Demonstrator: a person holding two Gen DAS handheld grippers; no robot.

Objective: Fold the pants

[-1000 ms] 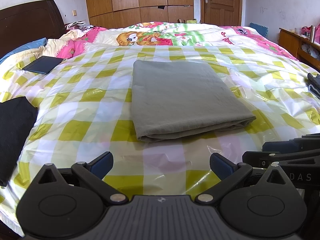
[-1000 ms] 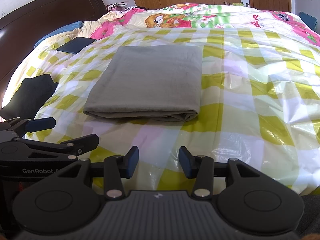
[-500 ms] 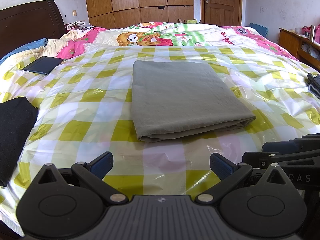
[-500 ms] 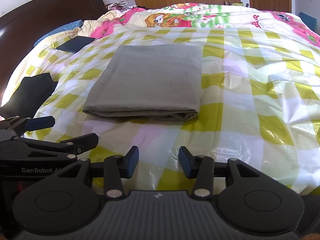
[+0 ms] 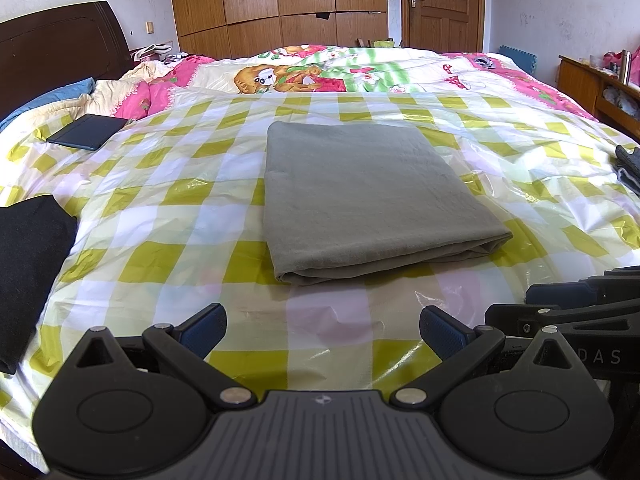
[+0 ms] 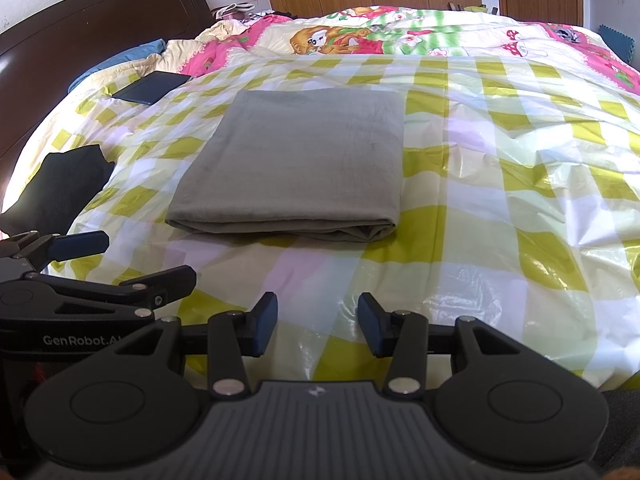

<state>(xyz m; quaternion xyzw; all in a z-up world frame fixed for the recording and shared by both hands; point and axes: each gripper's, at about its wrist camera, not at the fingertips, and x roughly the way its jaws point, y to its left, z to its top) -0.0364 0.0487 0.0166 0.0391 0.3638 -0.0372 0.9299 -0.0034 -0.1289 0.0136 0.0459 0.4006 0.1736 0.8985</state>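
Observation:
The grey pants [image 5: 360,196] lie folded into a flat rectangle on the yellow-checked plastic sheet [image 5: 160,216] covering the bed. They also show in the right wrist view [image 6: 296,164]. My left gripper [image 5: 322,330] is open and empty, low over the sheet just short of the pants' near edge. My right gripper [image 6: 317,324] is open a smaller way and empty, to the right of the left one and short of the pants. The left gripper shows from the side in the right wrist view [image 6: 92,264].
A black garment [image 5: 28,264] lies at the bed's left edge. A dark flat case [image 5: 86,132] lies at the far left by the pillows. Dark clothing [image 5: 628,164] sits at the right edge. A wooden table [image 5: 596,84] stands right of the bed.

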